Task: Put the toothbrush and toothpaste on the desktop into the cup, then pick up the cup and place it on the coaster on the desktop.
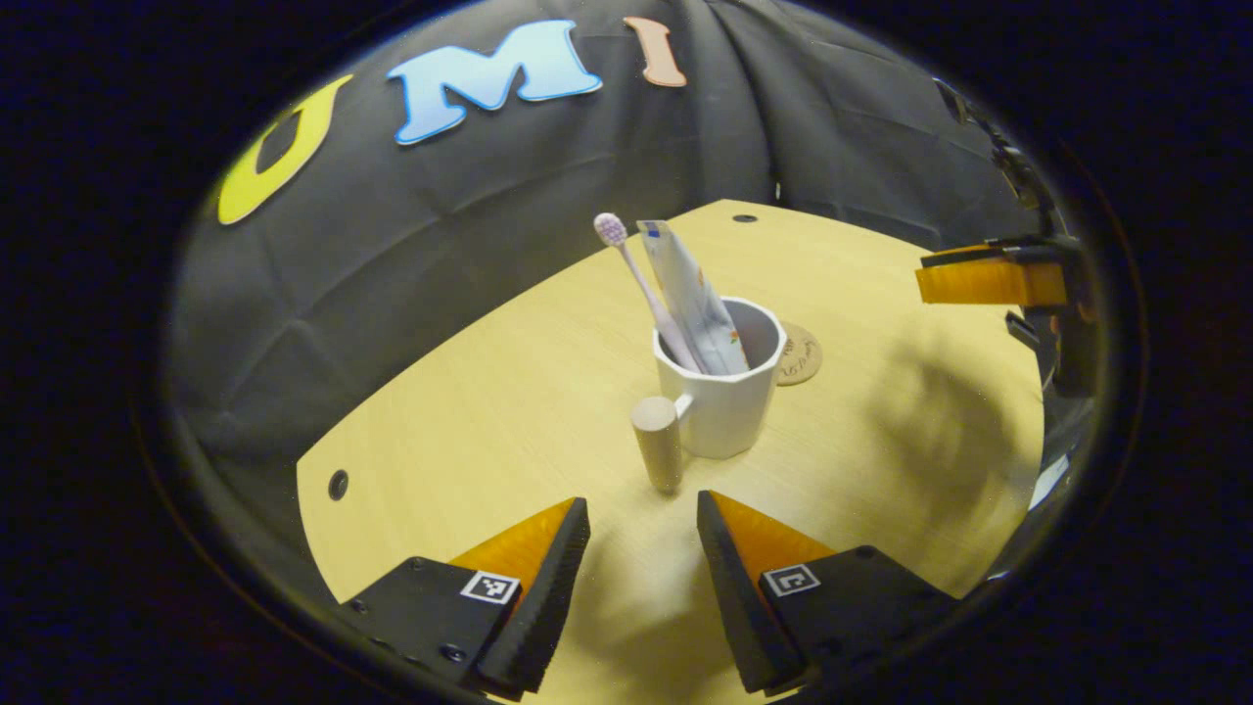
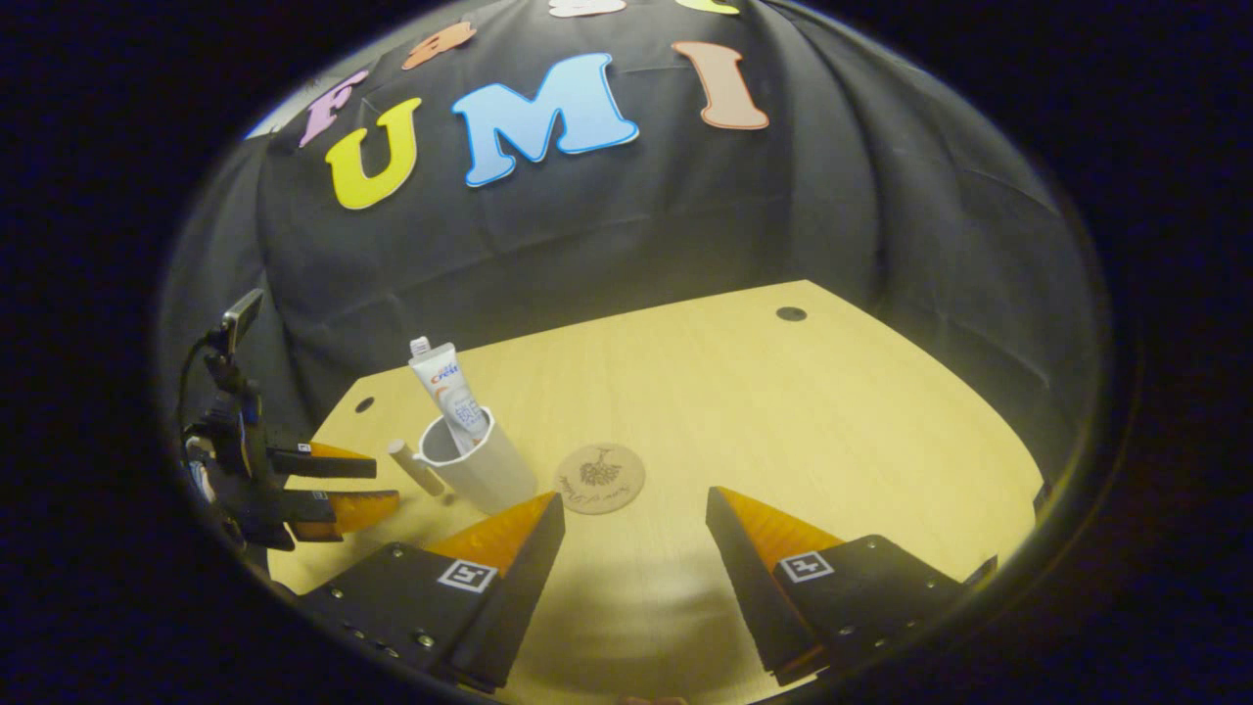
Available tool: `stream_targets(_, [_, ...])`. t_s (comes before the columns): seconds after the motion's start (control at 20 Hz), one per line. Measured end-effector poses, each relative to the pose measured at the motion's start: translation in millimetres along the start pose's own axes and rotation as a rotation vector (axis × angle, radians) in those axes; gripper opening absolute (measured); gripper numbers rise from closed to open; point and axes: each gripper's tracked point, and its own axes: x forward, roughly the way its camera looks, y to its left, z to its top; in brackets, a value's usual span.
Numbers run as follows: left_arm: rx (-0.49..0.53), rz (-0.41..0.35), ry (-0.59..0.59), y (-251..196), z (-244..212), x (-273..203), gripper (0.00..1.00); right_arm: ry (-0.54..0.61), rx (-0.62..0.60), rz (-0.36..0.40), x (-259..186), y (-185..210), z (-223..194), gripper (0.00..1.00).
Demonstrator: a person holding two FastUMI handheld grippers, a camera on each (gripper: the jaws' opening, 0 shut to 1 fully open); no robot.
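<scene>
A white cup [image 1: 726, 397] with a wooden peg handle [image 1: 658, 443] stands on the pale wooden desktop [image 1: 509, 392]. A toothbrush [image 1: 638, 286] and a toothpaste tube [image 1: 693, 299] stand inside it. Just behind the cup lies the round cork coaster [image 1: 801, 353]. My left gripper [image 1: 643, 529] is open just short of the handle, nothing between its fingers. In the right gripper view the cup [image 2: 478, 462] with the tube [image 2: 448, 390] stands left of the coaster [image 2: 599, 478]. My right gripper [image 2: 634, 529] is open over the desktop near the coaster. The left gripper [image 2: 333, 485] shows beside the cup's handle.
The desktop [image 2: 783, 411] has small dark holes [image 1: 338, 484] [image 2: 791, 314] near its edges. Black cloth walls close in behind. The right gripper's finger [image 1: 989, 279] shows at the right edge of the left gripper view.
</scene>
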Motion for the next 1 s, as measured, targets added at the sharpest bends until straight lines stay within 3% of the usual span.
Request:
stream_targets(0.35, [0.155,-0.135,0.084,1.3,1.6,24.6,0.76,0.036,0.055,-0.084,-26.3,-35.7,-15.4,0.89])
stream_targets(0.8, [0.342,-0.247,0.186,-8.1,14.1,50.1,0.76,0.088,0.12,-0.105,-41.7,-49.2,-32.9,0.89])
stream_targets(0.85, [0.351,-0.257,0.212,-10.7,12.4,52.4,0.86,0.089,0.122,-0.1,-42.1,-48.4,-33.2,0.89])
stream_targets(0.9, [0.361,-0.263,0.247,-9.8,6.7,52.1,0.86,0.089,0.123,-0.097,-42.1,-48.3,-32.2,0.89])
stream_targets(1.0, [0.372,-0.274,0.269,-11.6,6.1,55.5,0.72,0.092,0.126,-0.086,-38.7,-52.7,-31.5,0.89])
